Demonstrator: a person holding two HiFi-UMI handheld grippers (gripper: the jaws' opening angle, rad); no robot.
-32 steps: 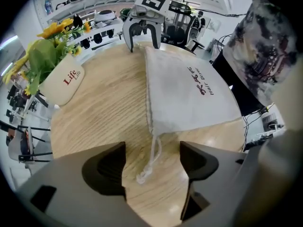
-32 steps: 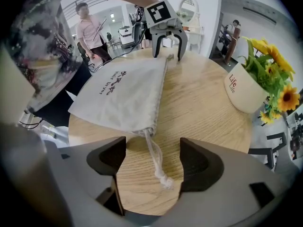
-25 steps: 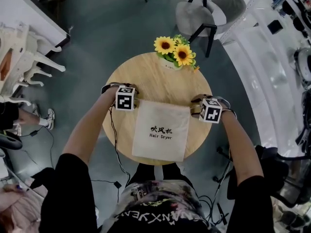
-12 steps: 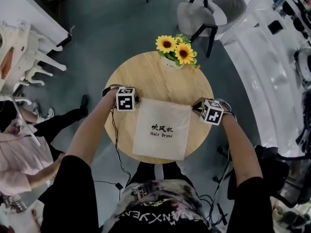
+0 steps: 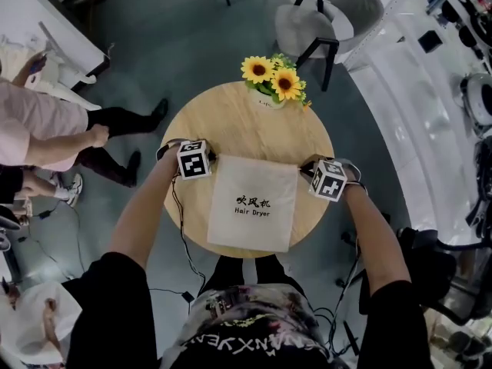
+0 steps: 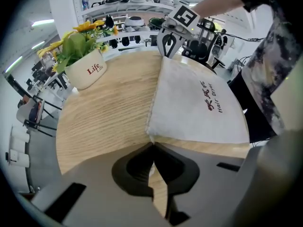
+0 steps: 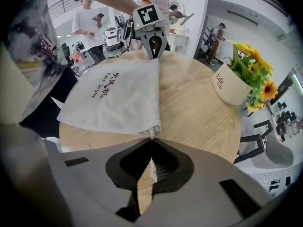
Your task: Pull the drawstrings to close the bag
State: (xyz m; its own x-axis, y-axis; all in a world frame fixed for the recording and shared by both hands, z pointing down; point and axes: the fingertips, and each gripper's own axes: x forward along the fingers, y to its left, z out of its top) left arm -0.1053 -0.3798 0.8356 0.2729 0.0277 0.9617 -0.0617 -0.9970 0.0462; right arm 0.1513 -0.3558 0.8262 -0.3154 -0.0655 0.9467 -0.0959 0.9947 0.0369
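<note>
At the tips of the just-clenched left gripper and right gripper, thin white drawstrings of the limp, probably light cream fabric bag sit pinched.

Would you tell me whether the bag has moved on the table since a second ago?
No. The bag keeps its place, just as far below the flower pot.

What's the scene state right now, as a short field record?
surface: round wooden table
bag: white "Hair Dryer" drawstring bag, lying flat, mouth not gathered yet
left claw: jaws just closed, shut on left drawstring at the bag's top corner
right claw: shut on right drawstring at the opposite top corner
other: sunflower pot marked "Life", beyond the bag, apart from it
task status: strings gripped, pull not yet done
</note>
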